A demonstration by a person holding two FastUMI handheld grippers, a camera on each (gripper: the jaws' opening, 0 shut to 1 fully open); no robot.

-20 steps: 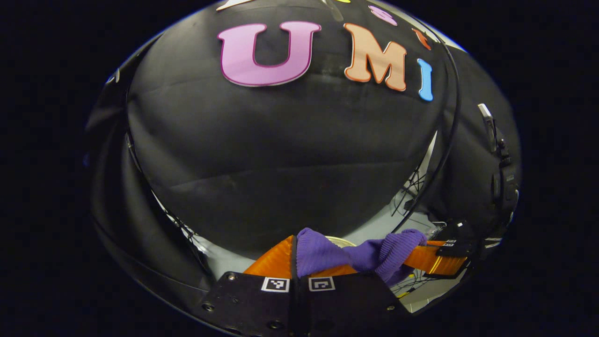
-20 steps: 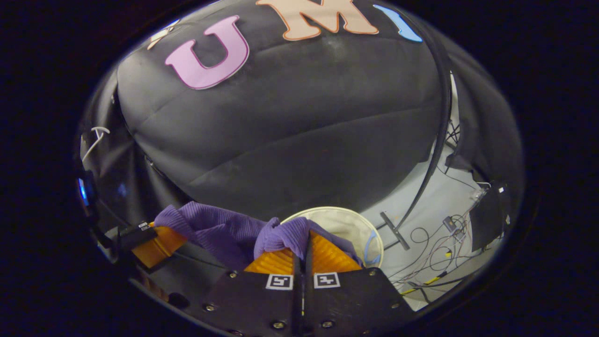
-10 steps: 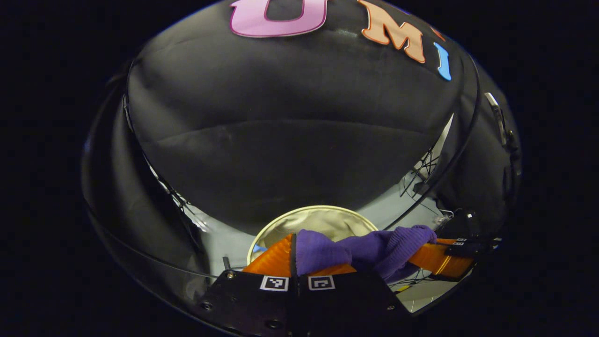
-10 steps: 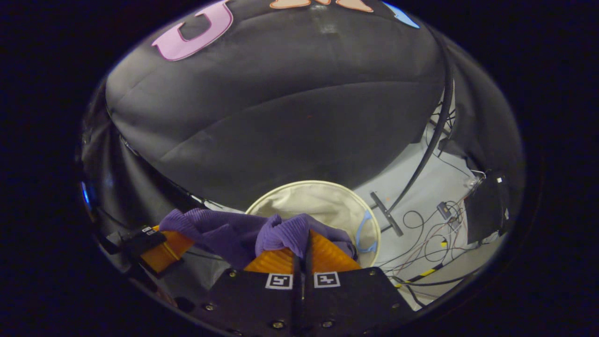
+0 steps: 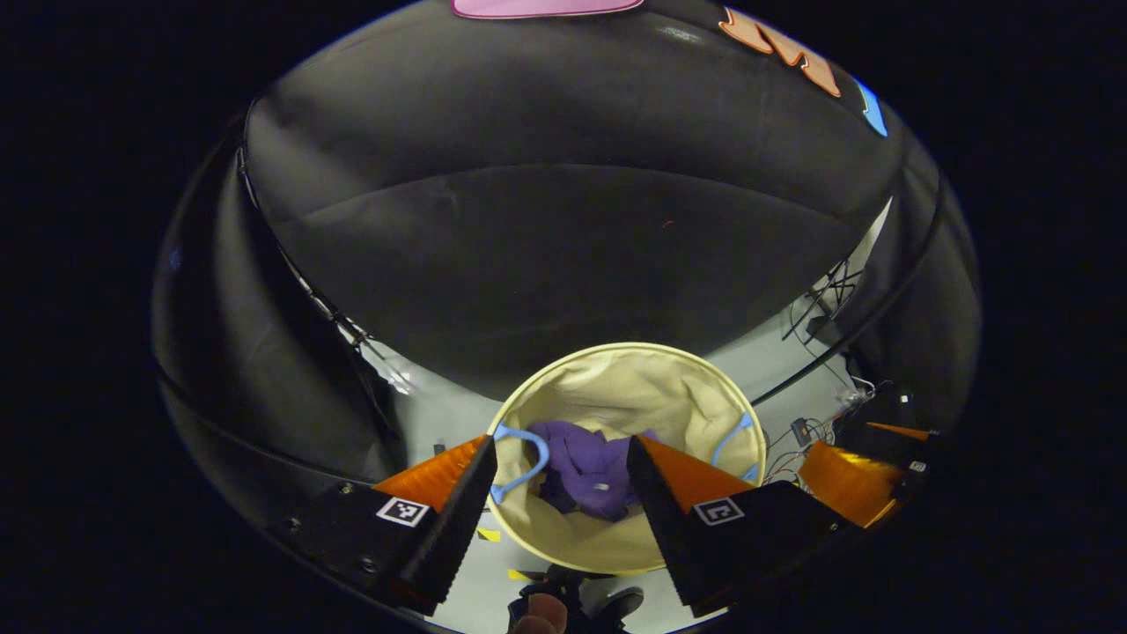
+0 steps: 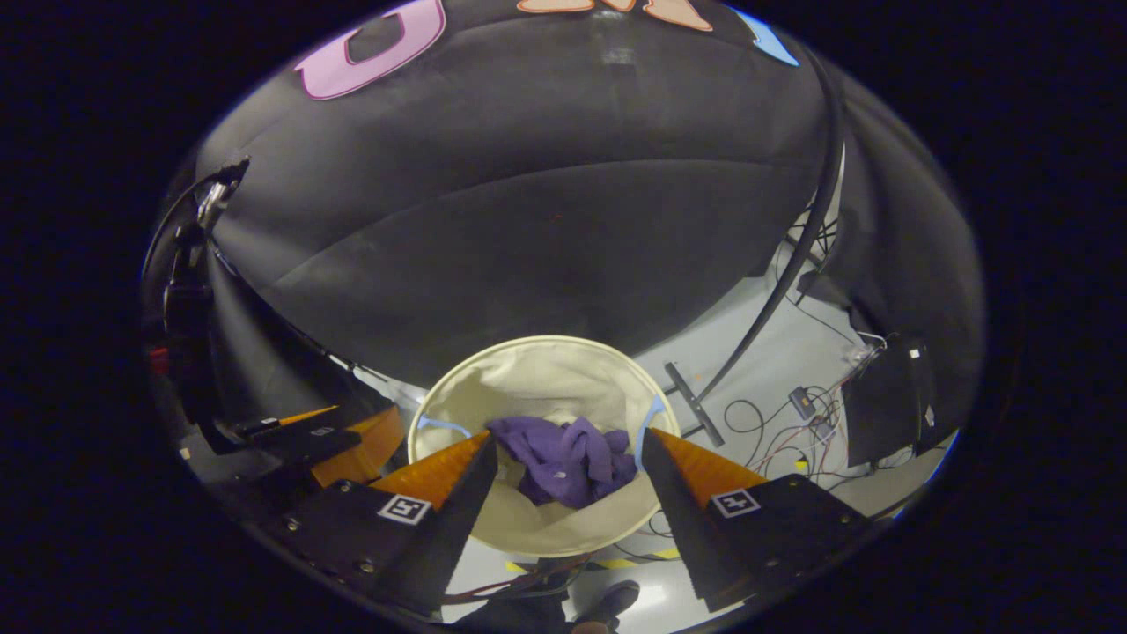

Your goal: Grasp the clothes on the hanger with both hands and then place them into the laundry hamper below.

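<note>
Above the laundry hamper (image 5: 735,396), the left tongs (image 5: 559,458) stand wide apart and empty, their orange-faced fingers framing the cream cloth tub from about 7 and 5 o'clock in the left gripper view. Between them, at 6 o'clock, the purple knit garment (image 5: 585,471) lies crumpled on the hamper's floor, flanked by two blue handle loops (image 5: 528,453) at the rim. Farther off at 4 o'clock, the orange fingers of the other tool edge into that view.

From the right gripper view the same scene reads much alike: the right tongs (image 6: 568,462) are also spread wide, gripping nothing, with the hamper directly ahead at 6 o'clock and the garment heaped inside it, clear of both fingers. At 8 o'clock sits the left tool, its orange fingers near the hamper's rim. At 3 to 4 o'clock, loose cables (image 6: 792,423) trail across the pale floor (image 6: 757,370) beside a dark box.

Judging by how things lie, the placing step looks complete: the clothes rest wholly within the hamper, with no fold seen draped over the rim. What remains, in all likelihood, is only to lift both tools straight up and away, keeping the open fingers off the blue loops and the soft wall so that nothing is dragged back out.
</note>
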